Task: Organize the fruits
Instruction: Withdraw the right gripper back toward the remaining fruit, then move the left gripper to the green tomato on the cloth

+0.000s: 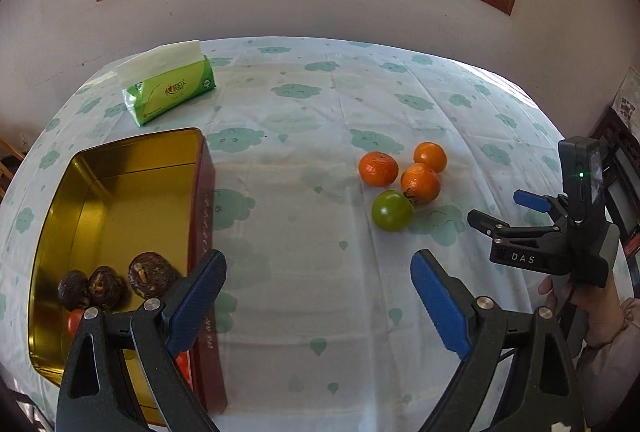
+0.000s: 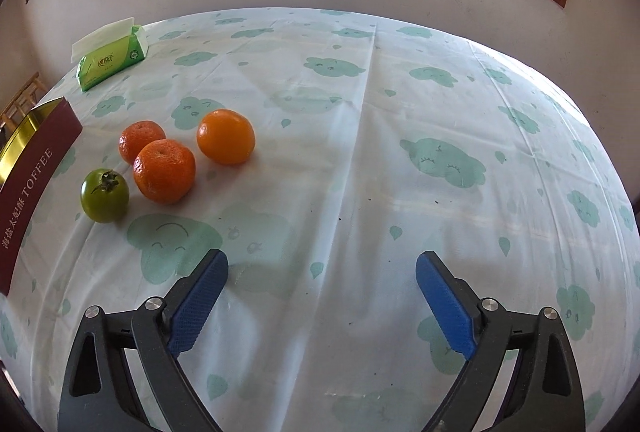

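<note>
Both tongs, left tongs point(image 1: 318, 296) and right tongs point(image 2: 322, 298), gape released over bare wrinkled cloth; round tangerines point(image 2: 164, 170) cluster ahead-left, gold tin point(image 1: 120, 192) further left.

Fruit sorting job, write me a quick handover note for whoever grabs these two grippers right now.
Left gripper: open, empty, hovering by the toffee tin's right wall.
Right gripper: open, empty, over bare tablecloth right of the fruit.
In the tin: three dark brown wrinkled fruits and something red-orange, mostly hidden behind the left fingers.
Left on the cloth, in one cluster: three mandarins and a green tomato, closest to the tin.
Left to do: probably move those four into the tin, perhaps the tomato first.
The tissue pack sits at the far corner, untouched.
</note>
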`<state>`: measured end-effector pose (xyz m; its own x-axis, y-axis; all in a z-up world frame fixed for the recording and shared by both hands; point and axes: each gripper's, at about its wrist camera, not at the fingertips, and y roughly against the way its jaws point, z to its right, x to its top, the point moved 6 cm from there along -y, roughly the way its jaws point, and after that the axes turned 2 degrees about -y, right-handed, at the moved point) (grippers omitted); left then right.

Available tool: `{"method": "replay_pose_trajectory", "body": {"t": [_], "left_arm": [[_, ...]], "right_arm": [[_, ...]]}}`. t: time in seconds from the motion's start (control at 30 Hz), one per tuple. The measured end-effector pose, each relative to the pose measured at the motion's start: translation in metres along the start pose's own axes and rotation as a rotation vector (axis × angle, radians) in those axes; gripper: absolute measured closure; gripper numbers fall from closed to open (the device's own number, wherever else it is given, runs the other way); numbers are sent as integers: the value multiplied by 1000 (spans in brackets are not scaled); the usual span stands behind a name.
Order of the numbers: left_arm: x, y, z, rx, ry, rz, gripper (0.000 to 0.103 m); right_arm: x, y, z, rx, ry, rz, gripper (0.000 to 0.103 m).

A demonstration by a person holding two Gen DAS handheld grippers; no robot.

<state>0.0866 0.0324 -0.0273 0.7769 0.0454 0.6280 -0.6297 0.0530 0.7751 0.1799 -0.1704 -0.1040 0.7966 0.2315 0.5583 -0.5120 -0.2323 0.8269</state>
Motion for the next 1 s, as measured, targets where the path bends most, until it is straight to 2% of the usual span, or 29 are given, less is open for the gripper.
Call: {"method": "replay_pose_trajectory", "body": {"t": [0.13,0.33,0.53,0.7,0.83,0.9,1.0], "left_arm": [[6,-17,17,-20,-33,-9,11],[8,-41,32,-45,-57,-24,14],[9,-58,45,-74,-76,-35,20],[14,-72,51,-75,-105,-45,35],[20,-81,50,-77,-101,-42,39],[20,-85,49,-93,-82,-52,50],[20,-90,49,-101,-65,-60,52]], "right_arm": [[2,-4,4,5,-4,-8,0],[2,-4,4,3,-2,-9,0],[2,-4,4,4,-2,-9,0],[2,-4,4,4,-1,-9,0],[2,-4,4,4,-2,-9,0],[2,-4,4,4,-2,-9,0],[2,-4,4,4,-2,-9,0]]}}
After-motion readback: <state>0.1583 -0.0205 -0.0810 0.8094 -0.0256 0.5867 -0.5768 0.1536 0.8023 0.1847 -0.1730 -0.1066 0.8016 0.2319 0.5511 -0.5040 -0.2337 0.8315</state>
